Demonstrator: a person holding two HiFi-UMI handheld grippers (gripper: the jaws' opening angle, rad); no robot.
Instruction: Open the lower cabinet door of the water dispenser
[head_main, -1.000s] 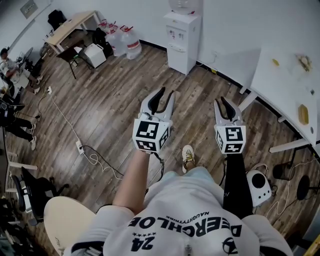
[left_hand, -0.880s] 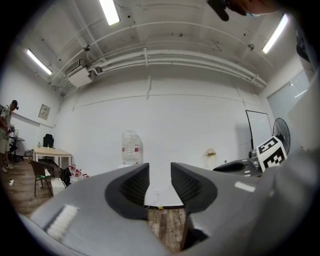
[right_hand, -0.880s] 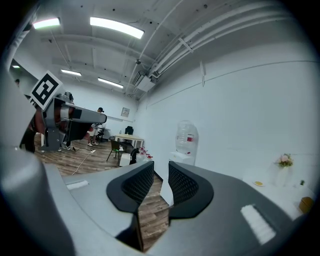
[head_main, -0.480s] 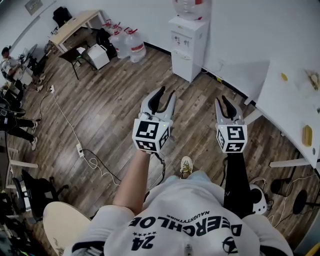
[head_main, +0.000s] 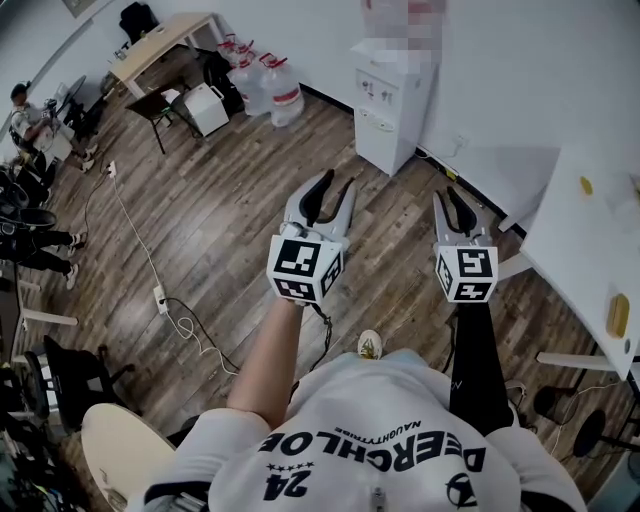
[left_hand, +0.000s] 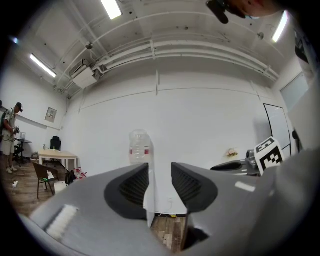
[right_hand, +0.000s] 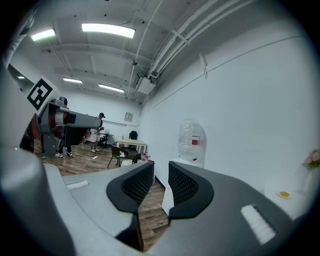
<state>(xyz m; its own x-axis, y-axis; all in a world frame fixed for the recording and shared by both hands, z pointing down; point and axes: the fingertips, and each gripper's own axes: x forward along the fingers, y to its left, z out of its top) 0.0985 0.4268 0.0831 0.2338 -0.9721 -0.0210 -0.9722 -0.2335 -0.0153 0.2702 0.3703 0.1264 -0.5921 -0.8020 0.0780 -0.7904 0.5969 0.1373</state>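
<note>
The white water dispenser (head_main: 392, 100) stands against the far wall with a bottle on top, and its lower cabinet door (head_main: 376, 142) is closed. Both grippers are held level in mid-air, pointing towards it and well short of it. My left gripper (head_main: 336, 183) is open with nothing between its jaws. My right gripper (head_main: 457, 199) is open with a narrower gap, also empty. In the left gripper view the dispenser (left_hand: 150, 197) and its bottle (left_hand: 139, 147) show through the gap of the left gripper (left_hand: 160, 182). In the right gripper view the dispenser (right_hand: 166, 197) shows between the jaws of the right gripper (right_hand: 161, 182).
Several water jugs (head_main: 272, 80), a white box (head_main: 208, 108), a chair (head_main: 162, 105) and a desk (head_main: 165, 45) stand at the back left. A white table (head_main: 590, 230) is at the right. A power strip with cables (head_main: 160, 297) lies on the wooden floor at the left. People (head_main: 25, 100) are at the far left.
The person has walked towards the dispenser, which now sits lower and larger in the head view. Both grippers were carried forward, still level and side by side.
</note>
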